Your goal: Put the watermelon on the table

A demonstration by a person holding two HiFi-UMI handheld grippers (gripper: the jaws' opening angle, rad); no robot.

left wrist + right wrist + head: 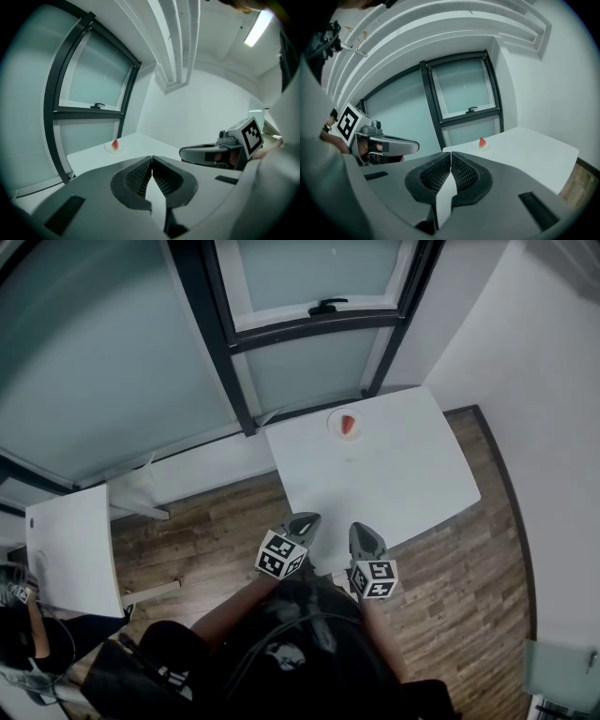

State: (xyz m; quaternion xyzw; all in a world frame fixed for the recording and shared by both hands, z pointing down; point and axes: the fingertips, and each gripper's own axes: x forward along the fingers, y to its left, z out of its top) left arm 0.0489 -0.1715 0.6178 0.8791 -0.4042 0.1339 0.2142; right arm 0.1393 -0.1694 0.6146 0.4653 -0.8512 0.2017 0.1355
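A red watermelon slice [348, 425] stands on a small white plate [335, 424] at the far edge of the white table [412, 484], near the window. The slice [115, 144] also shows in the left gripper view and the slice [482, 141] in the right gripper view, far ahead of both jaws. My left gripper [307, 518] is at the table's near edge, jaws shut with nothing between them. My right gripper [364, 532] sits beside it, also shut and empty. Each gripper sees the other at its side.
A dark-framed window [319, 315] stands behind the table. A second white table [75, 549] is at the left over the wood floor [197, 531]. A white wall [553, 427] runs along the right. The person's dark clothing fills the bottom of the head view.
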